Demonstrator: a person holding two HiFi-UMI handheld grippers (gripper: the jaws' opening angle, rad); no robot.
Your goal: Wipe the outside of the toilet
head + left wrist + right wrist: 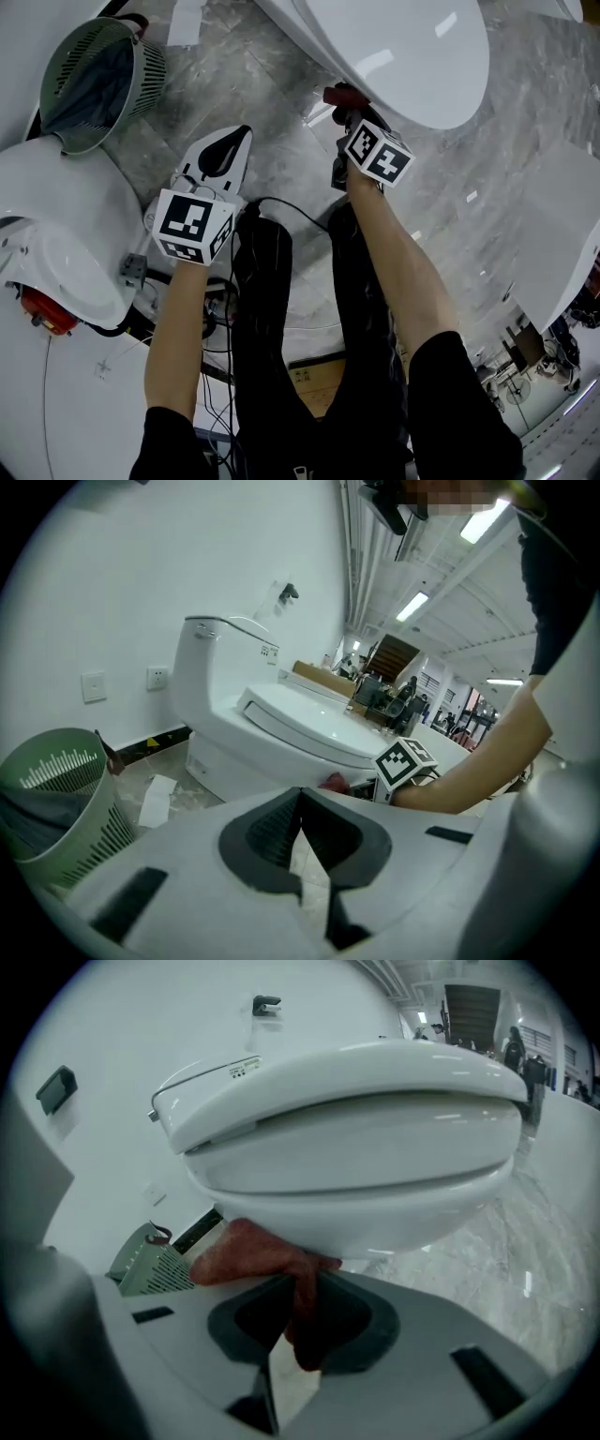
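Observation:
The white toilet [403, 56] fills the top of the head view, its lid down. My right gripper [342, 112] is shut on a red cloth [339, 95] and holds it against the lower front of the bowl. In the right gripper view the cloth [248, 1251] bunches between the jaws of the right gripper [298, 1286] and touches the underside of the toilet bowl [356, 1185]. My left gripper [236, 141] hangs over the floor to the left, apart from the toilet, shut with nothing in it. From the left gripper [298, 794] I see the toilet [281, 728] side on.
A green slatted bin [94, 80] stands at the upper left, beside a piece of paper [185, 23] on the marble floor. A white rounded fixture [56, 234] sits at the left, a white panel [562, 225] at the right. Black cables [281, 204] run past the person's legs.

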